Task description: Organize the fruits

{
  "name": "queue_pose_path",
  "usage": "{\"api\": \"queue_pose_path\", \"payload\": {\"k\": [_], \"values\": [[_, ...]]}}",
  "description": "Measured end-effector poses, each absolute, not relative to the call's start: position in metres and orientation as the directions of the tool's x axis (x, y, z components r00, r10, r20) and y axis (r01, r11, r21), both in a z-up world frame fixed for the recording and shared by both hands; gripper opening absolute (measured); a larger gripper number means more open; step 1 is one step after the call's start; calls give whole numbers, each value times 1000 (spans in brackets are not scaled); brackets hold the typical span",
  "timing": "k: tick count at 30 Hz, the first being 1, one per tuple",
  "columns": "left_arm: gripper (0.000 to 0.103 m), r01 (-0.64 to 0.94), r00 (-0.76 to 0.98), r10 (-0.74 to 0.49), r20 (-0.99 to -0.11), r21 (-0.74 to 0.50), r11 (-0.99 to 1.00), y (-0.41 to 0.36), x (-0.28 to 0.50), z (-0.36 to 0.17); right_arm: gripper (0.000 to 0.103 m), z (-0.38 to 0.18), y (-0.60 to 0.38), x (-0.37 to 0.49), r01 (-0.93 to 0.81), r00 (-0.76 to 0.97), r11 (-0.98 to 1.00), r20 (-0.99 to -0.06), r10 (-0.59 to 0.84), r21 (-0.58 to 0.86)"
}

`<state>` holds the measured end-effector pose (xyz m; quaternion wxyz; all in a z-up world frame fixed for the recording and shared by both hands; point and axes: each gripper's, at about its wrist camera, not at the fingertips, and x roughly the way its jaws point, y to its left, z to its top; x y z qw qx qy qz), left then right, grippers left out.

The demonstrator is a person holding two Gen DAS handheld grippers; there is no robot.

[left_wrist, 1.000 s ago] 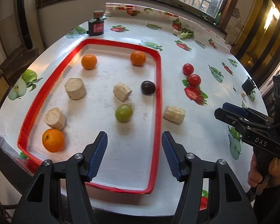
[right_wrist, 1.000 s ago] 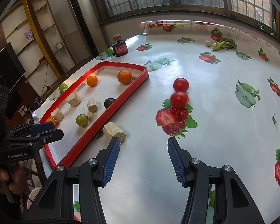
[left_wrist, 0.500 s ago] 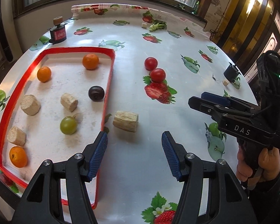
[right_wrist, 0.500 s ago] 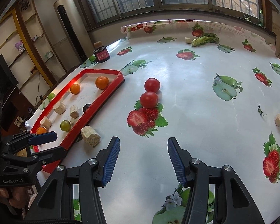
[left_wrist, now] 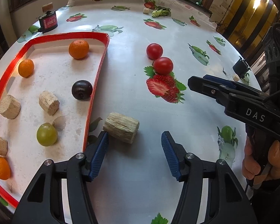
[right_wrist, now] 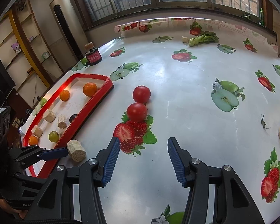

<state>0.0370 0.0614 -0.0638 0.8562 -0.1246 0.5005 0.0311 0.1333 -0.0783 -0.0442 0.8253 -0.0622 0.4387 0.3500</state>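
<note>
A: What is lying closest to the tools?

B: The left gripper (left_wrist: 134, 145) is hovering low over the table with its jaws spread wide and holding nothing. A wooden log piece (left_wrist: 121, 127) is lying on its side just ahead, nearly touching the left finger and just outside the red-rimmed tray (left_wrist: 95, 97). The right gripper (right_wrist: 143, 155) is also standing wide and empty, its fingers framing a printed strawberry on the tablecloth (right_wrist: 186, 100).

A: And where is the fruit sitting?

B: Two red tomatoes are resting on the cloth beyond the right gripper, the nearer tomato (right_wrist: 137, 112) almost touching the farther tomato (right_wrist: 141, 94). Inside the tray, going from near to far, a small orange (left_wrist: 1, 168) is sitting in the near corner, then a green grape (left_wrist: 46, 134), a dark plum (left_wrist: 82, 90) by the right rim, and two more oranges (left_wrist: 78, 49) toward the far end. Three more wooden chunks (left_wrist: 49, 102) are scattered among them.

A: Anything farther off?

B: A dark jar with a red label (right_wrist: 93, 56) is standing past the tray's far end. A leafy green vegetable (right_wrist: 204, 38) is lying near the far edge with a small block beside it. Barred windows are running behind the table, with a tall appliance and shelves at the left.
</note>
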Motion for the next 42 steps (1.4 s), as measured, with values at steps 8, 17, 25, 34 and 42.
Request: {"api": "queue_pose_path", "payload": {"k": [8, 17, 25, 34, 42], "values": [[57, -183, 507, -35, -861, -147, 972, 78, 50, -66, 54, -62, -46, 156, -647, 341, 736, -788, 514, 200], [40, -137, 519, -33, -854, -122, 983, 72, 47, -68, 35, -74, -22, 165, -656, 377, 743, -795, 476, 134], [40, -172, 546, -53, -836, -174, 969, 85, 32, -59, 35, -60, -39, 148, -651, 377, 741, -777, 504, 165], [40, -183, 601, -44, -798, -191, 964, 91, 13, -33, 35, -40, -48, 118, -660, 376, 725, -749, 546, 197], [40, -224, 626, -7, -780, -189, 956, 105, -5, -22, 35, -21, -42, 91, -693, 376, 694, -724, 579, 195]]}}
